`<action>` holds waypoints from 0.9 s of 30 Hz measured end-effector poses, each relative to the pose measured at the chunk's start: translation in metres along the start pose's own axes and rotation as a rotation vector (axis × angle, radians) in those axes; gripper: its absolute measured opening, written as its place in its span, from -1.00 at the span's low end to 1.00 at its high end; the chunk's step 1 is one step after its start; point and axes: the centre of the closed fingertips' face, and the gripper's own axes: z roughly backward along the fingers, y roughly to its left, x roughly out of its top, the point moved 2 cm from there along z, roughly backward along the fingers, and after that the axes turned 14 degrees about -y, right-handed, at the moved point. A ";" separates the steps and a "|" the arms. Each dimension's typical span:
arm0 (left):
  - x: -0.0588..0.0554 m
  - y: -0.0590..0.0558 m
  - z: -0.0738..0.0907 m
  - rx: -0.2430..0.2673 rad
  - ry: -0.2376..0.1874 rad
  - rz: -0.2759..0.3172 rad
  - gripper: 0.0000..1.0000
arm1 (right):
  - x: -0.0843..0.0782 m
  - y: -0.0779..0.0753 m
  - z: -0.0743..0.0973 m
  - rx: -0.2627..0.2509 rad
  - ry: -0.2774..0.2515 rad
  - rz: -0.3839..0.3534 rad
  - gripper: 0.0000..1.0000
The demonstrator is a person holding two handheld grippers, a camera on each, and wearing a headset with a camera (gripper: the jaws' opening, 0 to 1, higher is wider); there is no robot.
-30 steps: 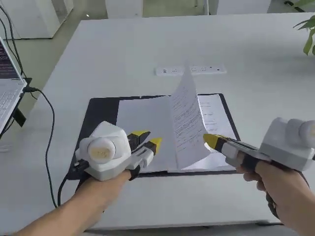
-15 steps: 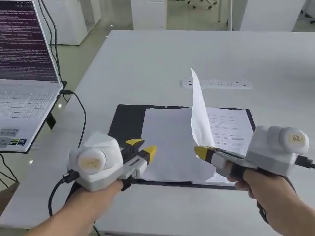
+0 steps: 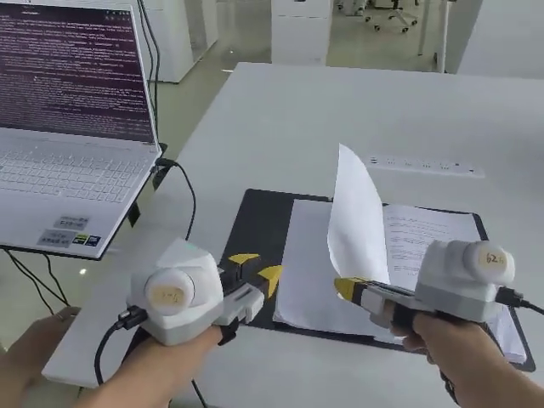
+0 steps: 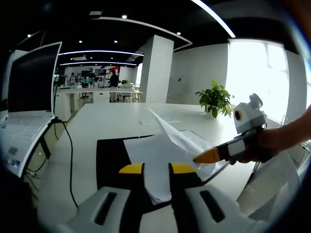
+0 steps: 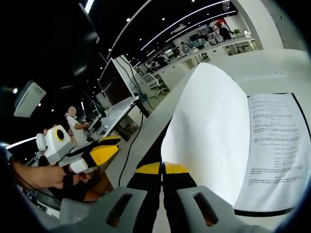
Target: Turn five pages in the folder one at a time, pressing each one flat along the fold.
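The black folder (image 3: 255,225) lies open on the white table, with a blank sheet (image 3: 302,280) on its left half and a printed sheet (image 3: 425,238) on its right. One page (image 3: 357,225) stands upright and curved above the fold. My right gripper (image 3: 347,287) is shut on that page's lower edge, and the pinched page (image 5: 209,131) rises just past its jaws (image 5: 162,168). My left gripper (image 3: 257,266) hovers open over the folder's near left corner with nothing between its yellow tips (image 4: 156,169). The lifted page (image 4: 170,138) stands ahead of it.
An open laptop (image 3: 68,127) stands at the left with a black cable (image 3: 183,191) trailing off the table edge. A white power strip (image 3: 425,164) lies beyond the folder. A potted plant (image 4: 214,99) stands at the far end.
The right gripper has carried the pinched page from leaning over the right half to standing upright at the fold. The head camera turned left, bringing the laptop in. The left gripper stays open.
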 end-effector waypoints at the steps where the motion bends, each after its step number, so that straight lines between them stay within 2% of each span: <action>1: -0.001 0.001 0.001 0.001 0.002 -0.001 -0.65 | -0.003 0.000 -0.003 0.000 0.008 -0.002 -1.00; 7: -0.007 0.007 0.008 0.004 0.017 0.002 -0.65 | -0.018 0.004 -0.017 0.004 0.048 -0.006 -1.00; 10: -0.012 0.011 0.012 0.008 0.028 0.007 -0.65 | -0.027 0.001 -0.027 0.001 0.079 -0.013 -1.00; 18: -0.020 0.019 0.020 0.024 0.050 0.012 -0.65 | -0.051 0.006 -0.051 0.009 0.153 -0.025 -1.00; 27: -0.028 0.021 0.024 0.027 0.073 0.015 -0.66 | -0.073 0.002 -0.062 -0.007 0.199 -0.038 -1.00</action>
